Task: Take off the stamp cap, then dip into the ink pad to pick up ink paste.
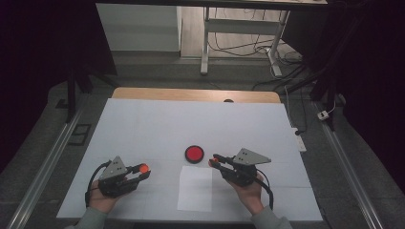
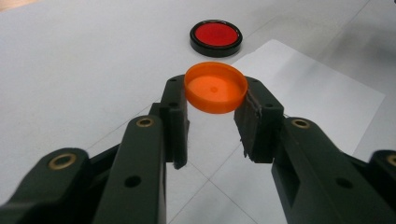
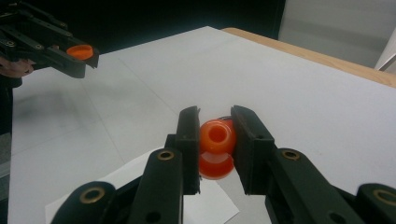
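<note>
White-covered table bears a red-topped disc; perhaps paper.

A cap sits between the tips of the left claw, above the bench. A small bottle sits clamped in the right claw. A round dish lies between the claws, just ahead. A paper sheet lies between them, nearer the person.

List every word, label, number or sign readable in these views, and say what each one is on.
None can be read: the orange cap in the left gripper, the orange piece in the right gripper, the red disc with a black rim, the white sheet of paper and the table all look plain.
</note>
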Demonstrator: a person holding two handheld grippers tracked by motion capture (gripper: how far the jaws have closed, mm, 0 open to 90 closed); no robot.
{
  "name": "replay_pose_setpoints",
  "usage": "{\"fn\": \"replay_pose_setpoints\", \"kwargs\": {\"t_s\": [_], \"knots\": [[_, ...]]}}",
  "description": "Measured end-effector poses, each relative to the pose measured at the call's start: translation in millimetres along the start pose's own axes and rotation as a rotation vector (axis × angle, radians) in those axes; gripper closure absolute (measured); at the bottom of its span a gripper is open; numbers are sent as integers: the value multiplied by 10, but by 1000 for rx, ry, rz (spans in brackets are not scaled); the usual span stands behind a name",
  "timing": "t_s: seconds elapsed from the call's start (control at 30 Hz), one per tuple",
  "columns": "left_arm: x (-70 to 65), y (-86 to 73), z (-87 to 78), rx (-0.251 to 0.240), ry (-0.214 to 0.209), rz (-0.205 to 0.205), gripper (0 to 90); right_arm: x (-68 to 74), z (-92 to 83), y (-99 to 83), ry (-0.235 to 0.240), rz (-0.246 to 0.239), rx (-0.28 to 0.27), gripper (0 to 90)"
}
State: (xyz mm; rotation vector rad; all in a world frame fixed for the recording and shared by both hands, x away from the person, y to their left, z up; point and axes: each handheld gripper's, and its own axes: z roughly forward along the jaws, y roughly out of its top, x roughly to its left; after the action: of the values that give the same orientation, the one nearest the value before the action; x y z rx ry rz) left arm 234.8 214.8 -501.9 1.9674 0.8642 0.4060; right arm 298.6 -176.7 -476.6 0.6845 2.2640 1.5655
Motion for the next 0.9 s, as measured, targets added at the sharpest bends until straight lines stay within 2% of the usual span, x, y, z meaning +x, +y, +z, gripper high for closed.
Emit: {"fn": "replay_pose_setpoints", "kwargs": {"t_s": [0.6, 0.9], "knots": [[14, 1, -6, 1, 5, -1, 654, -2, -3, 3, -4, -1, -3, 719], [23, 3, 8, 3, -3, -11, 654, -37, 43, 35, -6, 19, 1, 719]]}}
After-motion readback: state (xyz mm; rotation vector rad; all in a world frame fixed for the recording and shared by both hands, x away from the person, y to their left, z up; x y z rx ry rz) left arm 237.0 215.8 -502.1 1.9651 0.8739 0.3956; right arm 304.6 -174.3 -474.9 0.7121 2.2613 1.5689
